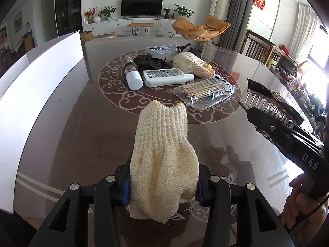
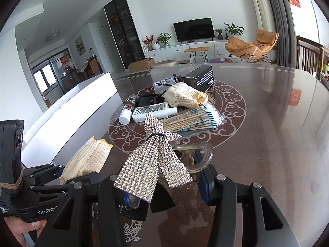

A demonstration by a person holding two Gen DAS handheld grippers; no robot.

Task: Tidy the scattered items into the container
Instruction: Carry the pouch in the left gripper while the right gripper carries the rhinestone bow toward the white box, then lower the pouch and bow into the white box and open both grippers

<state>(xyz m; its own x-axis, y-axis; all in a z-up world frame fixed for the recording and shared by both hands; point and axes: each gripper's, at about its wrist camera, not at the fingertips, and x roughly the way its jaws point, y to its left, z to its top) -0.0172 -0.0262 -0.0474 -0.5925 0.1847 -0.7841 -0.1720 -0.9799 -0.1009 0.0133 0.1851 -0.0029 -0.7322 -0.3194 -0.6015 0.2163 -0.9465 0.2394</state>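
My left gripper (image 1: 163,187) is shut on a cream knitted mitten (image 1: 162,154) and holds it above the table; it also shows in the right wrist view (image 2: 86,160). My right gripper (image 2: 164,187) is shut on a rhinestone bow hair claw (image 2: 152,156), which shows at the right of the left wrist view (image 1: 269,105). The white container (image 1: 41,86) stands along the table's left edge (image 2: 82,107). In the table's middle lie a second cream mitten (image 1: 191,63), a white bottle (image 1: 164,77), a white-capped tube (image 1: 131,74) and a bag of cotton swabs (image 1: 205,91).
A black hair accessory (image 1: 148,61) and a clear printed box (image 1: 162,50) lie behind the bottles. A black box (image 2: 200,78) stands at the far side. The glass-topped table (image 1: 72,144) has wooden chairs (image 1: 259,49) at its right side.
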